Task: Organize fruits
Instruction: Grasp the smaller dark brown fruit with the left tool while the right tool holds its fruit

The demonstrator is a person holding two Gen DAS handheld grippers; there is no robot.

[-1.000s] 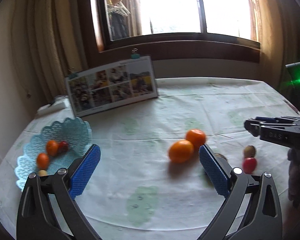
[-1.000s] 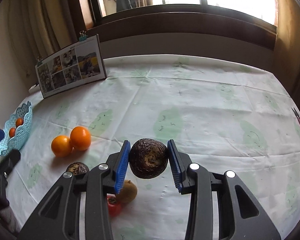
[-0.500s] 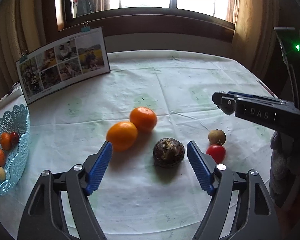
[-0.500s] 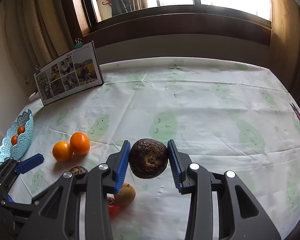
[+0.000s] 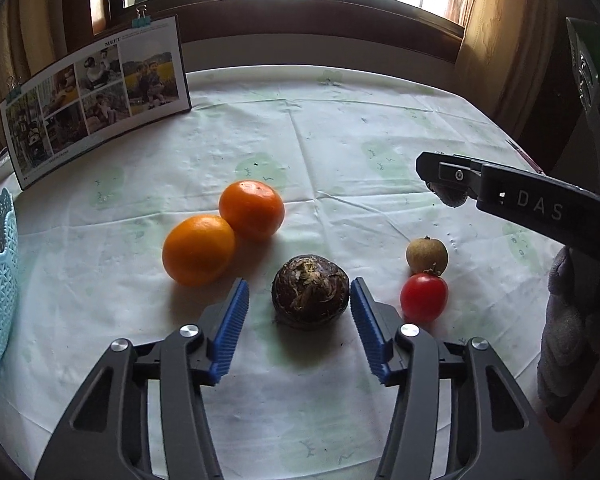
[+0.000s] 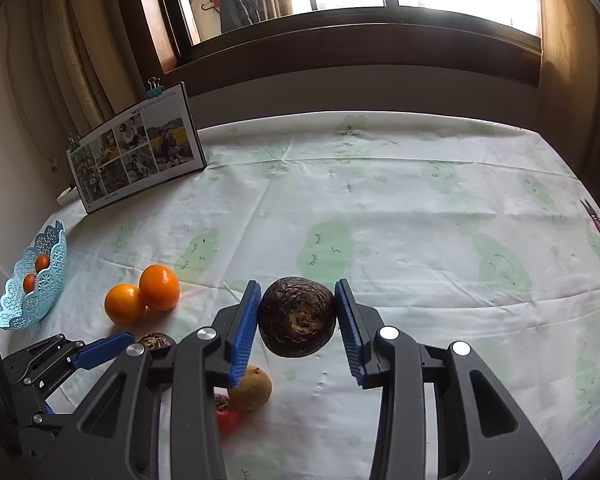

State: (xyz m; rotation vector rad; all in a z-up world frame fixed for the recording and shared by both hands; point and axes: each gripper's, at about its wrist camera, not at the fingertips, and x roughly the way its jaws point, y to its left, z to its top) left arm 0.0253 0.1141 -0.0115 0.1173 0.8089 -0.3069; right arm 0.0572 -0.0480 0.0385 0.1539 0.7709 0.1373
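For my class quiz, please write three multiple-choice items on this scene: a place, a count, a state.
1. Where is the blue basket? A) far left on the cloth B) on the windowsill C) behind the photo board
2. How many oranges lie on the cloth? A) one B) two C) four
3. The right hand-held gripper is A) open, empty B) shut on a dark brown fruit C) shut on a tomato
Key: A, it sits at the far left; B, two, touching; B, it clamps the fruit.

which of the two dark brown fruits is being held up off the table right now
The one pinched in the right gripper, the held dark fruit. The other dark fruit rests on the tablecloth between the open left gripper pads.
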